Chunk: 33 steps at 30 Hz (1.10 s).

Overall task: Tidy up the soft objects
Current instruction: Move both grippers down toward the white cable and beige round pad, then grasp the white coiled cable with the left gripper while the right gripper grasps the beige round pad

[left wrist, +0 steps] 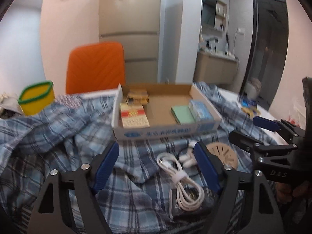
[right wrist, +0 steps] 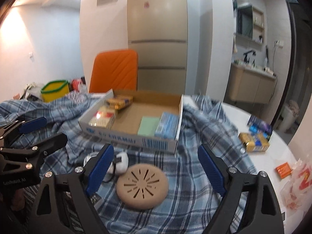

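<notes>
The plaid shirt point(right wrist: 195, 117) lies crumpled across the bench point(right wrist: 273, 128), spreading from 9 o'clock to 3 o'clock in both wrist views, and it carries nearly everything else. That is the awkward part: the cardboard tray point(right wrist: 152, 144) sits on the cloth at 12 o'clock with packets inside, so it probably pins the fabric down. The tan slotted disc point(right wrist: 142, 187) rests on the shirt just in front of the tray, between the right tongs point(right wrist: 156, 171), whose jaws stand released with nothing pressed between the pads. The white coiled cable point(left wrist: 181, 179) and a small white plug-like piece point(left wrist: 187, 159) lie on the cloth between the left tongs point(left wrist: 156, 165), also released; no pad touches them. Each tool seems aimed at the loose item under it, likely so the clutter is cleared off before the shirt can be gathered or folded. The yellow tub point(left wrist: 37, 99) stands at 10 o'clock, beyond the folds. More packets point(right wrist: 253, 140) lie on the bare bench at 3 o'clock, clear of the cloth.
</notes>
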Available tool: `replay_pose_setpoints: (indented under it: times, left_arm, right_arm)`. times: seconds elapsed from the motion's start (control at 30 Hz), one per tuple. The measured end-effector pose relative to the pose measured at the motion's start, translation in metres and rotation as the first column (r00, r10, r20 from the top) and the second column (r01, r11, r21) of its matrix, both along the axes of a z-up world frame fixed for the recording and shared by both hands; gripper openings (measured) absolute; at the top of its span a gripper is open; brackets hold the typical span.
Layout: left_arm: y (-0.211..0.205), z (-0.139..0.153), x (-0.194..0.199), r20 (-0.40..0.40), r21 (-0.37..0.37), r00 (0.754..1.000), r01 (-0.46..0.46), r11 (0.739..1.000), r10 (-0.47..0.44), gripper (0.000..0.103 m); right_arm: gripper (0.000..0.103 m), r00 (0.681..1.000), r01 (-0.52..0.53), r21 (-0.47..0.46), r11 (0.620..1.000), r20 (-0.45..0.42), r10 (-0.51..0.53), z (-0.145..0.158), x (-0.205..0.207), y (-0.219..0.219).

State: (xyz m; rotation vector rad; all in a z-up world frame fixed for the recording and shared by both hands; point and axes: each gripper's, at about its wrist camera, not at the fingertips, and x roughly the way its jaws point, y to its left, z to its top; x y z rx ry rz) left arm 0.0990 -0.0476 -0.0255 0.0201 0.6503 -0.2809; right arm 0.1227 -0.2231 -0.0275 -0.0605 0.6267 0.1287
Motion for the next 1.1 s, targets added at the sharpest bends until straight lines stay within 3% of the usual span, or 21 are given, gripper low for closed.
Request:
replay_pose_setpoints:
  times: [0.17,0.33,0.5,0.93,1.1]
  left_arm:
    - [-0.009,-0.016,0.008,-0.121,0.020,0.992,0.049,0.999,-0.046,0.065]
    - [-0.011,-0.024,0.012,-0.179,0.031,0.982,0.061,0.998,-0.055,0.064]
    - [-0.015,-0.028,0.014,-0.207,0.046,0.976,0.077,0.996,-0.066,0.064]
    - [-0.016,-0.032,0.018,-0.237,0.048,0.968,0.093,0.995,-0.079,0.064]
    - [-0.019,-0.032,0.015,-0.241,0.034,0.964,0.128,0.991,-0.116,0.049]
  right_arm:
    - [0.086,0.987,-0.064,-0.019,0.998,-0.148,0.060,-0.022,0.013,0.011]
    - [0.085,0.967,-0.106,-0.068,0.992,-0.240,0.087,-0.038,0.021,0.024]
    - [0.083,0.949,-0.110,-0.048,0.993,-0.302,0.091,-0.049,0.028,0.022]
    - [0.082,0.940,-0.097,-0.063,0.993,-0.335,0.070,-0.055,0.033,0.023]
    - [0.082,0.933,-0.094,-0.065,0.993,-0.353,0.065,-0.058,0.036,0.023]
